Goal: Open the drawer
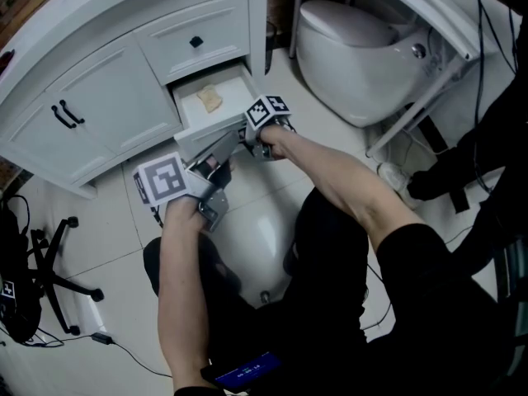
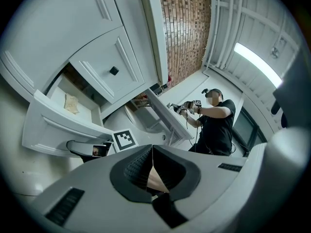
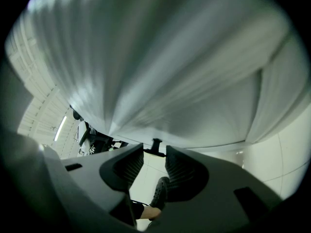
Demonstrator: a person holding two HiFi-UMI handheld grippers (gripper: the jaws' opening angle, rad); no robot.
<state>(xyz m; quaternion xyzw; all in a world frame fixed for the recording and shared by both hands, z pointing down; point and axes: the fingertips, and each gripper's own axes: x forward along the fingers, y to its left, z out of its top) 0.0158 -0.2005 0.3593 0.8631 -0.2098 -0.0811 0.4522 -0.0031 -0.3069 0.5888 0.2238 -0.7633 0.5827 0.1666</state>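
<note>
The white vanity's lower drawer (image 1: 216, 115) stands partly pulled out, with a beige scrap (image 1: 210, 98) lying inside. My right gripper (image 1: 247, 133), with its marker cube, sits at the drawer's front. In the right gripper view the drawer front (image 3: 170, 81) fills the frame, and the small black drawer knob (image 3: 155, 143) spans the narrow gap at the tips of my right gripper (image 3: 155, 152), which is shut on it. My left gripper (image 1: 229, 143) hangs just below and left of the drawer. Seen from its own view, my left gripper (image 2: 152, 148) is shut and holds nothing.
The upper drawer (image 1: 194, 31) with its black knob stays closed. Cabinet doors with black handles (image 1: 68, 115) are to the left. A white toilet (image 1: 355, 56) stands to the right and a chair base (image 1: 49, 262) at the lower left. Another person (image 2: 214, 123) stands far off.
</note>
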